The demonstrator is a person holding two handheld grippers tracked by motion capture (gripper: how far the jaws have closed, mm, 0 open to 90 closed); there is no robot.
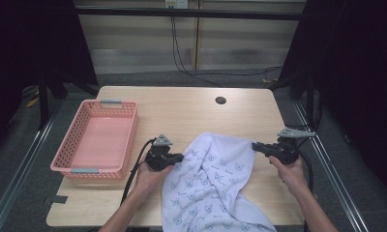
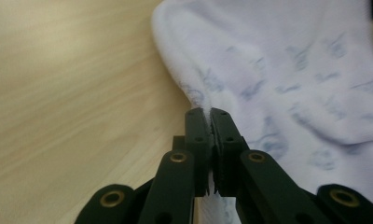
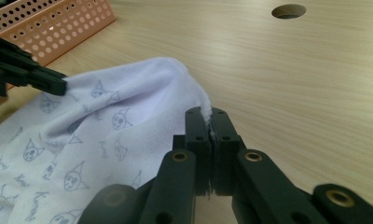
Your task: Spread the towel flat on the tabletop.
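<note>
the white printed towel (image 1: 215,183) was spread over the worktop (image 1: 191,108) near its front edge, its lower part draped over that edge. one upper corner was pinched in the left tongs (image 1: 181,157), the other in the right tongs (image 1: 254,145), both pressed together on cloth. a pink basket (image 1: 80,166) was set at the left edge.

left gripper (image 1: 177,157): black, grey plate | right gripper (image 1: 255,146): black, brass screws

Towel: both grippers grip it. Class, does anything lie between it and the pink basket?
Nothing visible does. The towel, pinched by the left gripper and right gripper, lies right of the basket, with only bare table between them.
</note>
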